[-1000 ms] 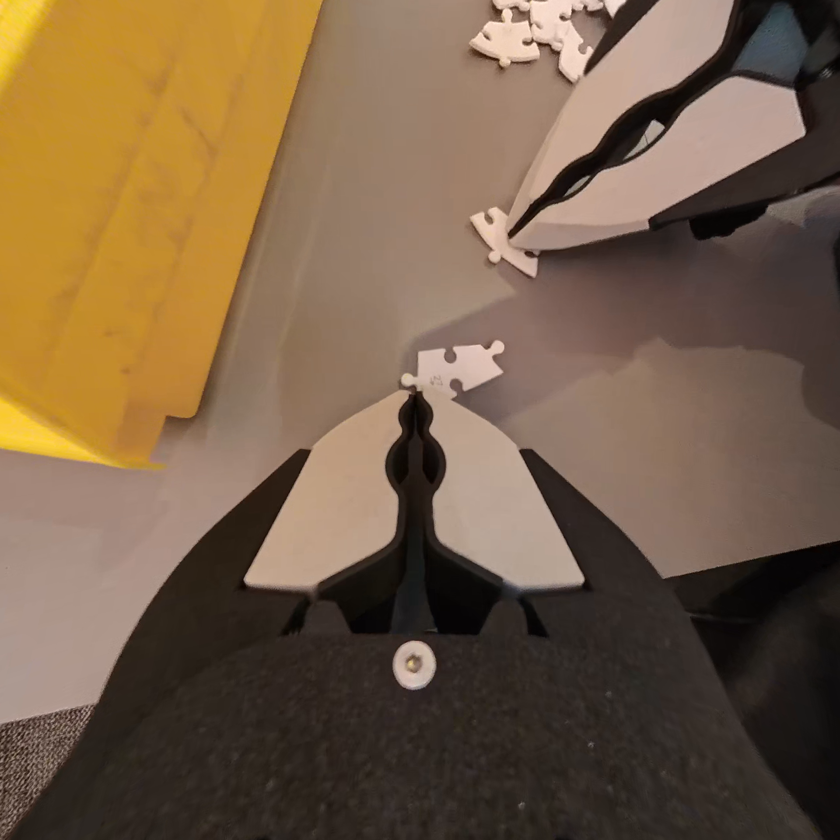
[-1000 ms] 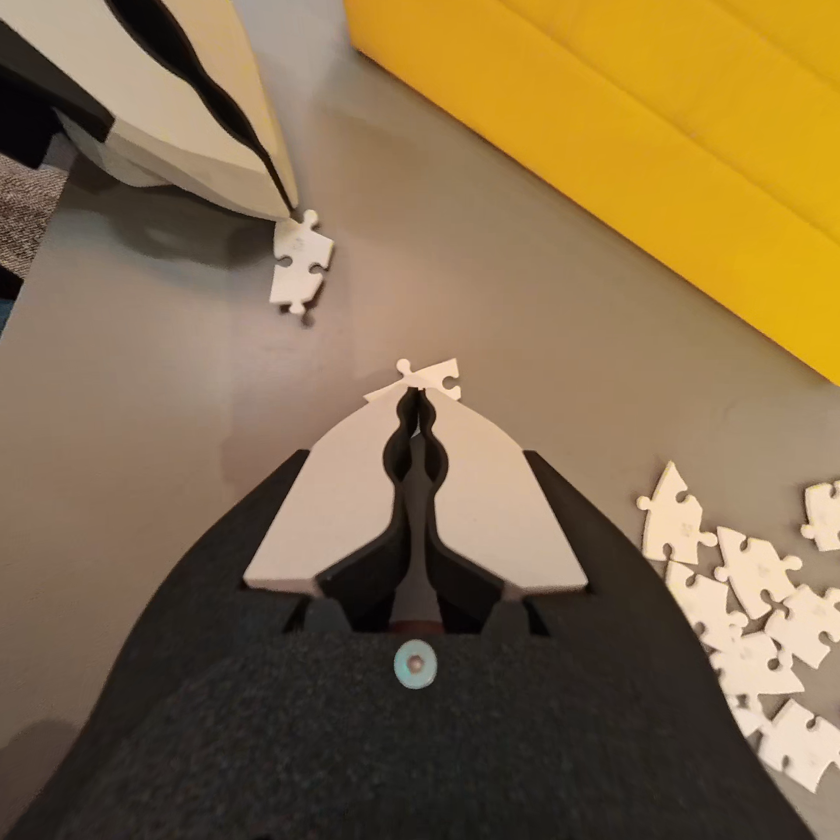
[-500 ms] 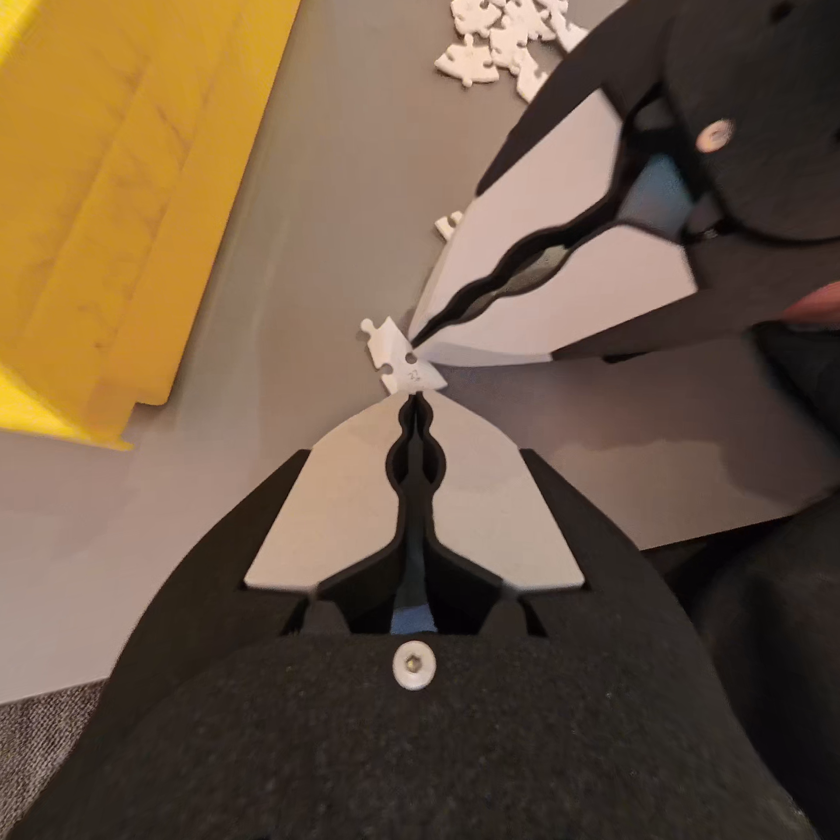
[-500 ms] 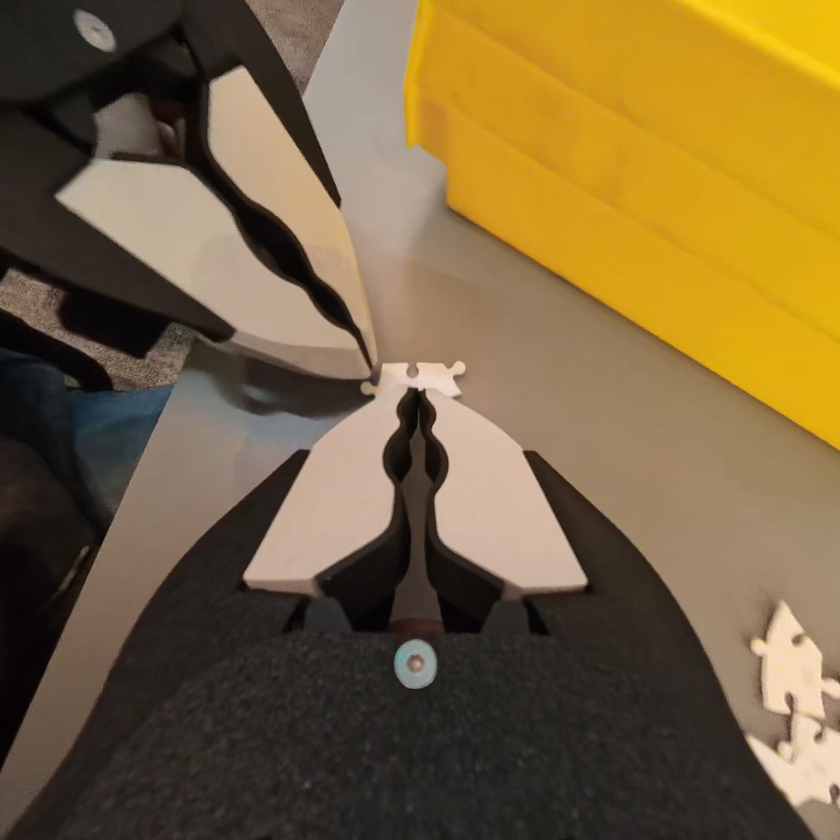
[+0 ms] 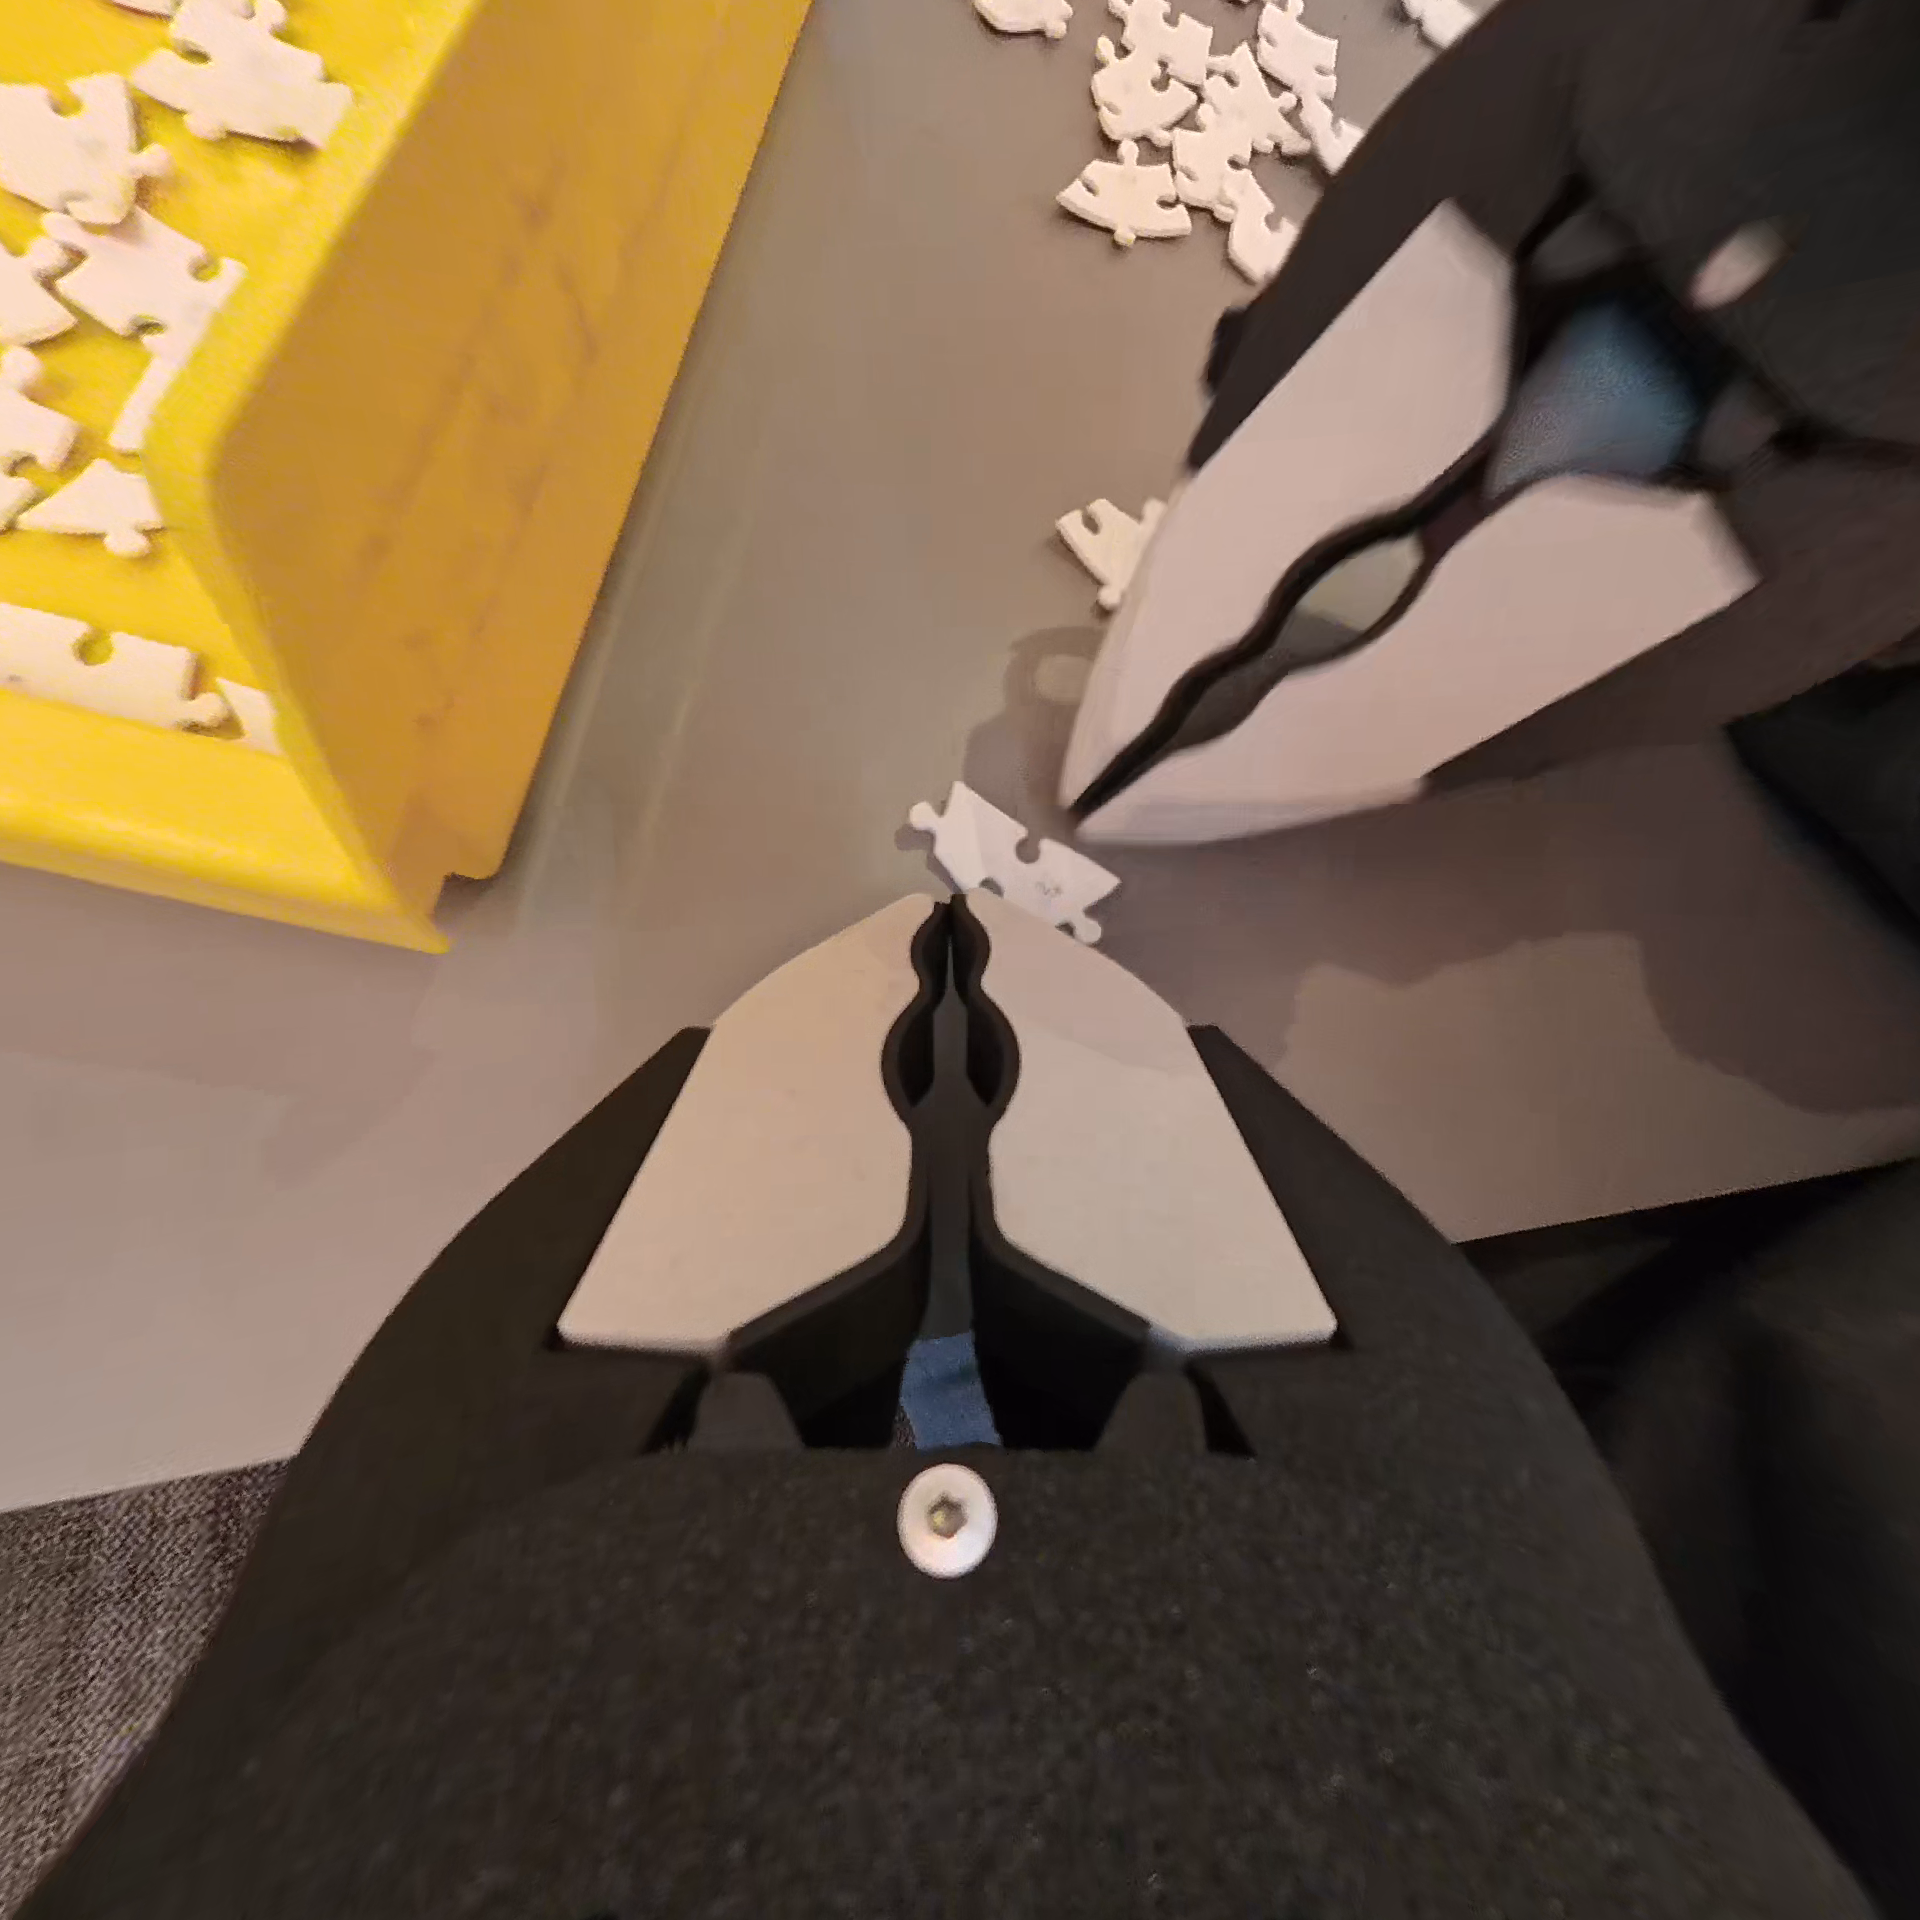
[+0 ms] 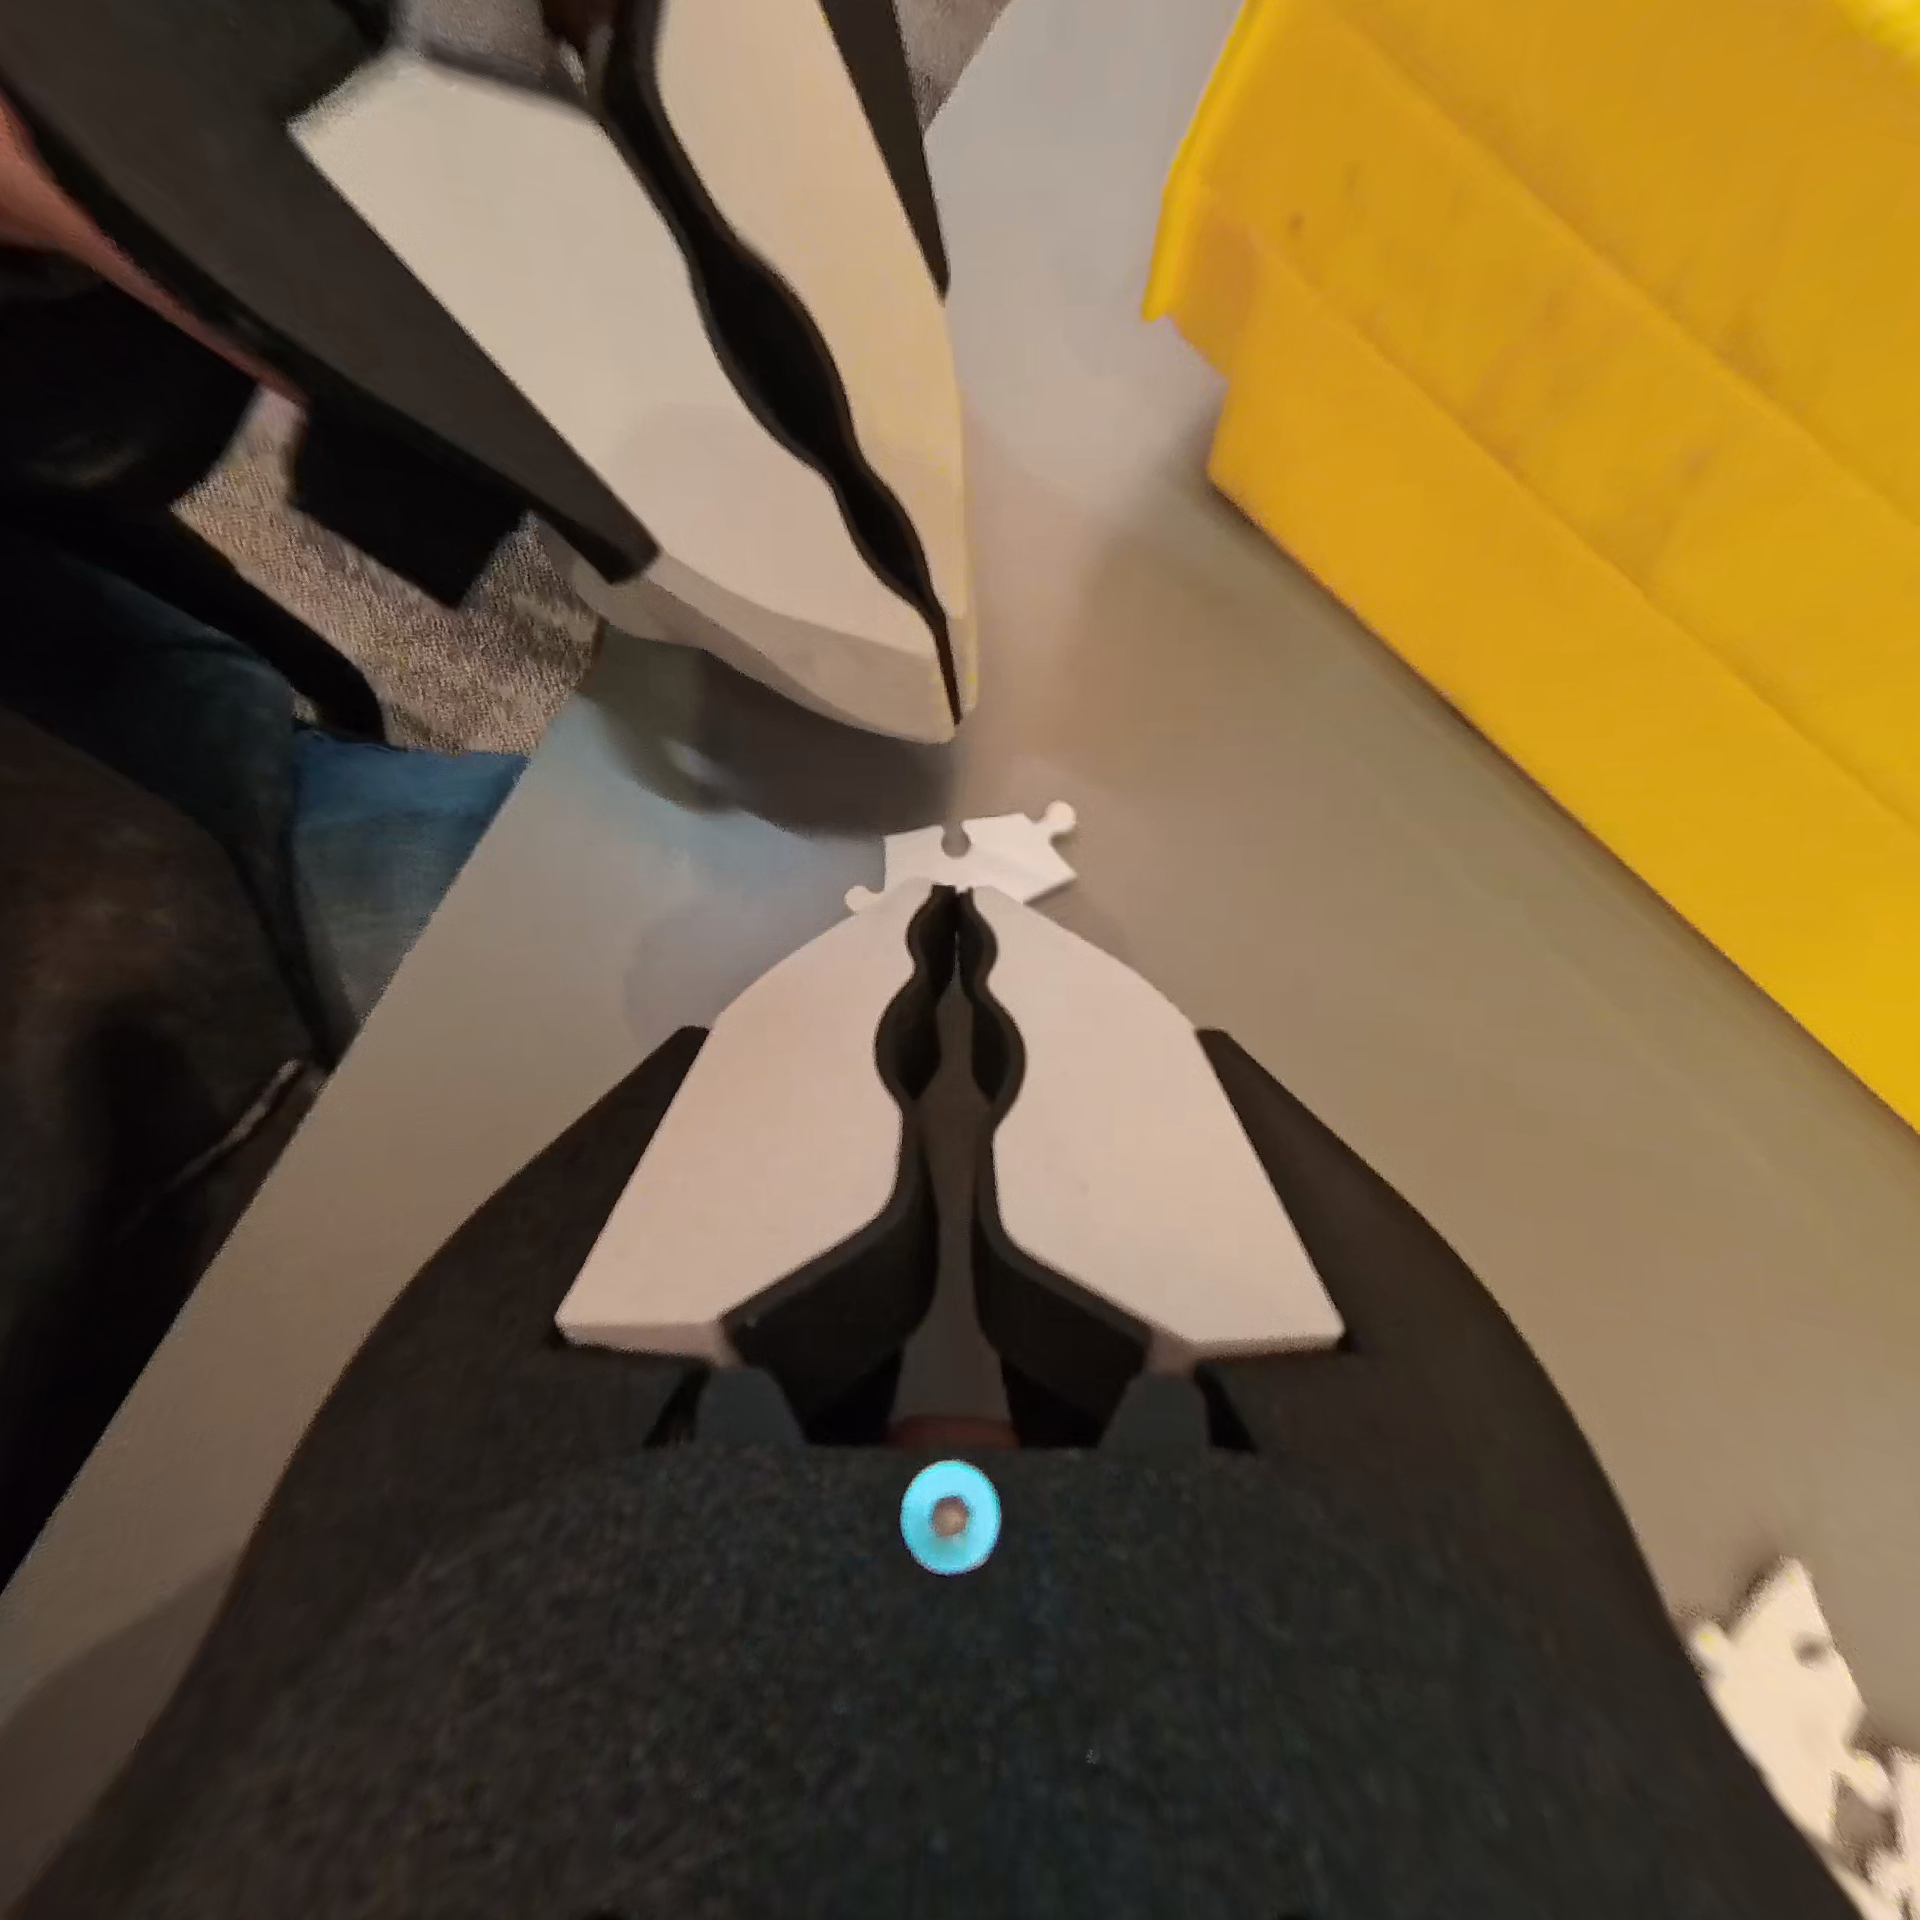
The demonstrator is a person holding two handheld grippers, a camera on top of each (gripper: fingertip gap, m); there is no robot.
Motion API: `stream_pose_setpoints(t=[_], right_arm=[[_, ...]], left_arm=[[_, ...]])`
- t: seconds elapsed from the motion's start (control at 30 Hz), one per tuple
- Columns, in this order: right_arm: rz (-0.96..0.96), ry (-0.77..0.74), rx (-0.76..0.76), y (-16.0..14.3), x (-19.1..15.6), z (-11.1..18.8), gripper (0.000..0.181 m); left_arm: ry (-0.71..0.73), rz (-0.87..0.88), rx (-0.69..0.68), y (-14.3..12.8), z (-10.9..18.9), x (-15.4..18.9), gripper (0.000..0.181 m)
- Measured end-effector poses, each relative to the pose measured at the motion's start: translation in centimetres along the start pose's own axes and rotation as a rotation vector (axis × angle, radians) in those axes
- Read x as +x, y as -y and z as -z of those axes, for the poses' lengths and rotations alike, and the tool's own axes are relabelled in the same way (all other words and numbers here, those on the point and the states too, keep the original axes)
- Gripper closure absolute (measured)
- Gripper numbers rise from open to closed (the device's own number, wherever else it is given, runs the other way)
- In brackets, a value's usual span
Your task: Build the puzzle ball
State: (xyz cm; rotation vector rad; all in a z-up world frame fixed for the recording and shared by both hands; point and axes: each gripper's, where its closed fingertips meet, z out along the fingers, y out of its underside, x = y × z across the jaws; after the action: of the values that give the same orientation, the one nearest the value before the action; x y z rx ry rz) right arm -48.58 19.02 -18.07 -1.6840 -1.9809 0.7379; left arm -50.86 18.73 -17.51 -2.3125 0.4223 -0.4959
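pieces (image 5: pixel 94 260) in bin (image 5: pixel 447 436), bin on table (image 5: pixel 831 416), loose pieces (image 5: pixel 1195 114) beside it

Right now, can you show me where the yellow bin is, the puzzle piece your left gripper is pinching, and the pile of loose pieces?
yellow bin (image 5: pixel 436 436), left wrist view, outer wall.
held puzzle piece (image 5: pixel 1023 860), left wrist view, flat middle.
pile of loose pieces (image 5: pixel 1205 114), left wrist view, pile's centre.

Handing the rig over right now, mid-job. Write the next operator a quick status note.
Left gripper: shut on a white puzzle piece at its tips.
Right gripper: shut on a second white piece; the two grippers' tips are close together.
The two pieces look mated; I cannot tell whether they are locked.
Spares: a loose pile on the grey table, more in the yellow bin.
Done: no ball section is visible.
Left: confirm this joint, then build almost everything else.
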Motion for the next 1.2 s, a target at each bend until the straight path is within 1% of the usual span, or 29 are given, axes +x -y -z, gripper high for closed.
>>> stream_pose_setpoints(t=[0.07,0.1,0.13,0.2,0.23,0.3,0.4,0.5,0.67,0.73,0.9,1.0,1.07,1.13,1.2], right_arm=[[-0.055,-0.050,0.089,0.1,0.8,3.2,0.181],[-0.110,-0.118,0.109,-0.9,2.0,5.0,0.181],[-0.169,-0.221,0.091,-2.8,3.8,6.8,0.181],[-0.257,-0.457,-0.015,-7.8,7.4,10.2,0.180],[-0.288,-0.544,-0.057,-9.9,8.6,11.5,0.181],[-0.336,-0.624,-0.095,-12.3,10.1,12.6,0.181],[-0.400,-0.615,-0.137,-14.1,11.3,12.0,0.181],[-0.430,-0.574,-0.141,-14.6,11.5,11.0,0.181],[-0.427,-0.561,-0.150,-14.1,10.3,10.5,0.181],[-0.461,-0.544,-0.146,-13.5,9.5,9.9,0.181],[-0.714,-0.576,-0.140,-12.4,8.2,8.9,0.181],[-0.855,-0.504,-0.067,-10.8,7.5,7.7,0.181],[-0.847,-0.510,-0.055,-10.2,7.5,7.7,0.181],[-0.801,-0.528,-0.030,-9.6,7.8,8.9,0.181],[-0.731,-0.493,-0.019,-9.2,8.1,9.8,0.181]], left_arm=[[-0.001,-0.015,-0.007,-0.1,-0.1,0.2,0.181],[0.002,-0.022,-0.009,-0.2,-0.1,0.3,0.181],[0.006,-0.028,-0.010,-0.2,-0.1,0.3,0.181],[0.007,-0.037,-0.007,-0.1,-0.2,0.3,0.181],[0.004,-0.039,-0.004,0.0,-0.2,0.4,0.181],[-0.005,-0.039,-0.005,0.2,-0.4,0.6,0.181],[-0.011,-0.055,-0.018,0.1,-0.7,1.0,0.181],[0.004,-0.074,-0.039,-0.3,-1.1,0.9,0.181],[0.003,-0.068,-0.065,-0.4,-2.0,0.5,0.181],[0.001,-0.070,-0.065,-0.3,-2.1,0.5,0.181],[0.003,-0.085,-0.067,-0.3,-2.2,0.6,0.181],[0.008,-0.085,-0.067,-0.3,-2.1,0.6,0.181],[0.007,-0.081,-0.066,-0.3,-2.1,0.5,0.181],[0.006,-0.079,-0.065,-0.4,-2.0,0.5,0.181],[0.004,-0.078,-0.065,-0.4,-2.0,0.5,0.181]])
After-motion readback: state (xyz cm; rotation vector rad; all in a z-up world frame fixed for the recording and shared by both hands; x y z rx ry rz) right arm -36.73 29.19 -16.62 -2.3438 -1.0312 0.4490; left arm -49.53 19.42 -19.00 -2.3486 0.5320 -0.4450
